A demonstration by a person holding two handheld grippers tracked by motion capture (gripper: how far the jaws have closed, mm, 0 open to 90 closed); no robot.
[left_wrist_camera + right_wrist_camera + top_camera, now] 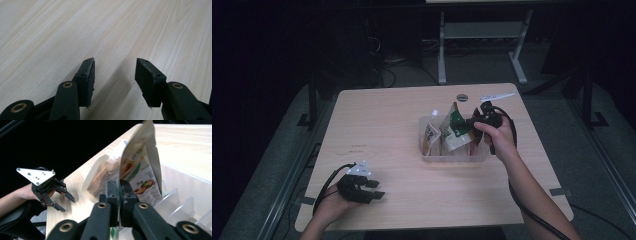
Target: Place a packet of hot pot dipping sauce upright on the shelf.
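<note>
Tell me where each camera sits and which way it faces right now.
High view: above the person's side, facing forward and down on the table; both forearms show, plus clear bin.
Left gripper view: on the left tongs, facing bare wood; jaws apart.
Right gripper view: on the right tongs, facing the bin; jaws clamp a green-printed pouch.
Shared: high and right gripper views both show the pouch and the left tongs.

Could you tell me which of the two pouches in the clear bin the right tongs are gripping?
The green-printed pouch; the orange-brown pouch beside it stands untouched.
</note>
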